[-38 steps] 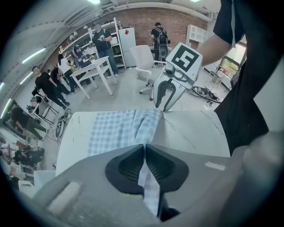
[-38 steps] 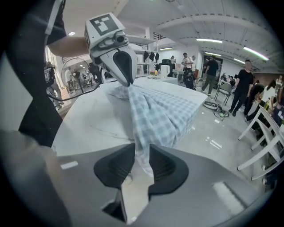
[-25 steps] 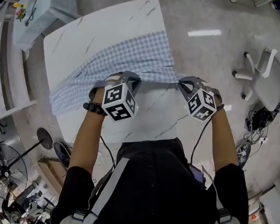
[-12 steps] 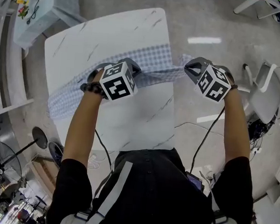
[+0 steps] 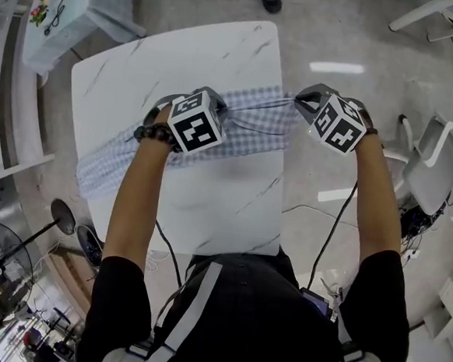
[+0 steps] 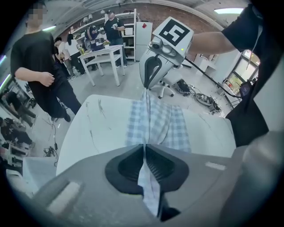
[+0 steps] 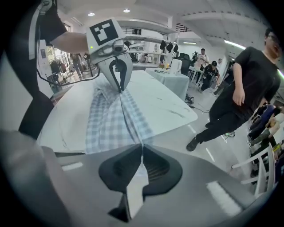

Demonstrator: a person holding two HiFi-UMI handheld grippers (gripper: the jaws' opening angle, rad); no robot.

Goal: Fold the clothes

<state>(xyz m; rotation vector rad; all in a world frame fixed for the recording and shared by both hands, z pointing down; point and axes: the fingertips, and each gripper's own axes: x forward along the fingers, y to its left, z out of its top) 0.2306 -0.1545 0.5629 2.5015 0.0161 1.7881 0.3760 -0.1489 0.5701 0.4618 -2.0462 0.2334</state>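
Left claw [image 6: 145,148]: closed tight on a fold of the checked garment [image 5: 254,130]; the fabric runs between the pads and hangs out behind them.
Right claw [image 7: 142,148]: also pinched shut on the garment, with a thin strip of cloth in the pads.
Checked garment: blue-and-white check, gathered into a long band across the bench [image 5: 221,51]. It is taut between the two claws, and the rest trails toward 8 o'clock as far as the bench edge.
Left claw's place: over the bench middle, slightly toward 10 o'clock.
Right claw's place: at the bench's 2 o'clock edge.
Bench: white marble-look top, bare at 12 and 6 o'clock of the band.
Bystander [image 7: 244,84]: in black, standing on the floor beside the bench.
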